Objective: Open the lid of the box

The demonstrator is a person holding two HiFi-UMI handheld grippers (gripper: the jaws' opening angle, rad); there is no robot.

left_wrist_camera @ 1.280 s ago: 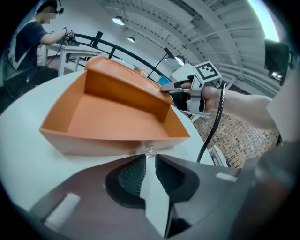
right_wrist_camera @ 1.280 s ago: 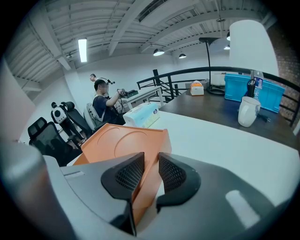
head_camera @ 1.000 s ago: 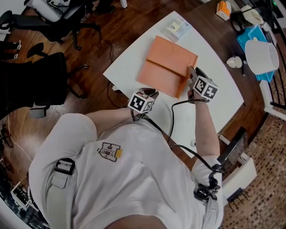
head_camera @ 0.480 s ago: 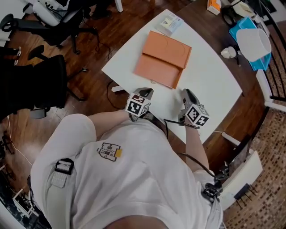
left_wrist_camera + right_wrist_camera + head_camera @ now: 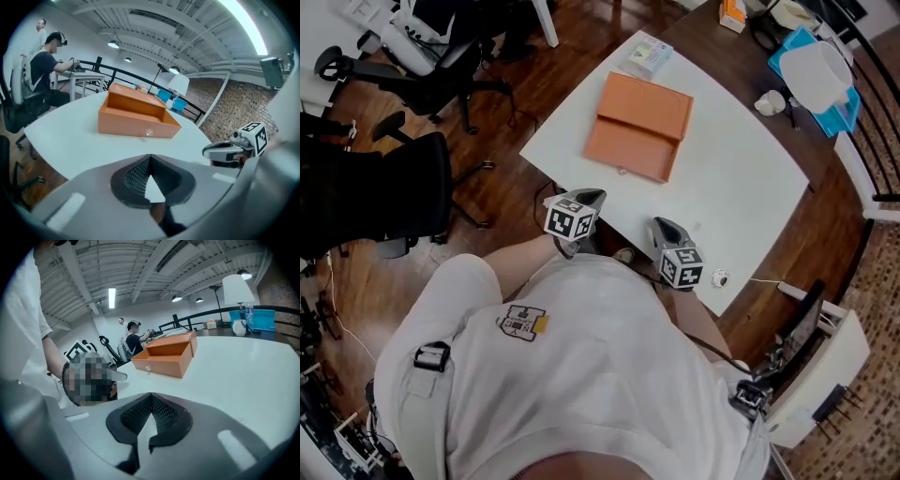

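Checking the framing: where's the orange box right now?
Head view: the box sits open on the white table, left of centre, ahead of the left tongs and right tongs, touching neither; a small packet lies just beyond its lid.

Box [image 5: 630, 150] at centre of table [image 5: 741, 197], lid [image 5: 645, 103] lying just behind it, pkt [image 5: 649, 56] at far corner beyond. L gripper [image 5: 584, 199] & R gripper [image 5: 662, 227] at near edge, well apart from box. Chair [image 5: 384, 187] on floor, left of table.
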